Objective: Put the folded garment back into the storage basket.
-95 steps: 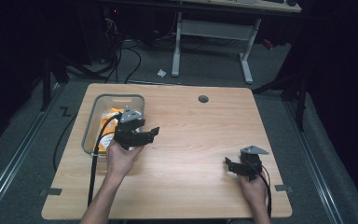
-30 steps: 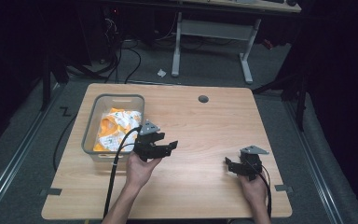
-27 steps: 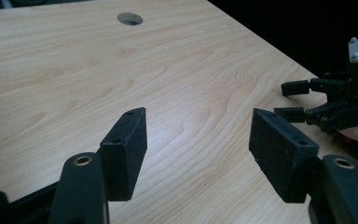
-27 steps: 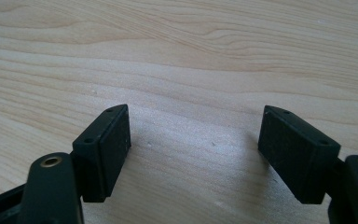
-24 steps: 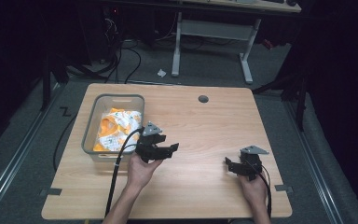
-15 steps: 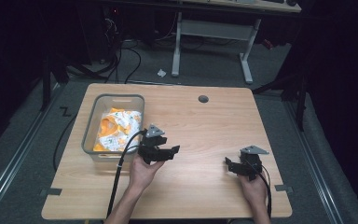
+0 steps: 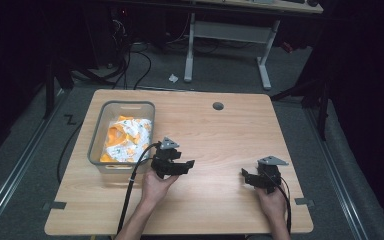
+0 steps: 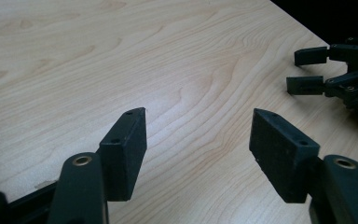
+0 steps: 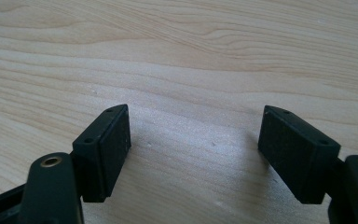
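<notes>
Your left gripper (image 7: 180,165) is hanging just off the near right corner of the grey plastic bin (image 7: 96,145), jaws spread wide with nothing but bare light wooden table (image 7: 220,135) between them. The crumpled orange and white cloth (image 7: 127,140) sits inside that bin, behind and to the left of those jaws, not touching them. Your right gripper (image 7: 250,178) is well apart on the other side, its 2 jaws also wide and empty over the wood.

Dim lab: wooden table (image 7: 220,130), floor cables (image 7: 130,65), desk frame (image 7: 225,35).
</notes>
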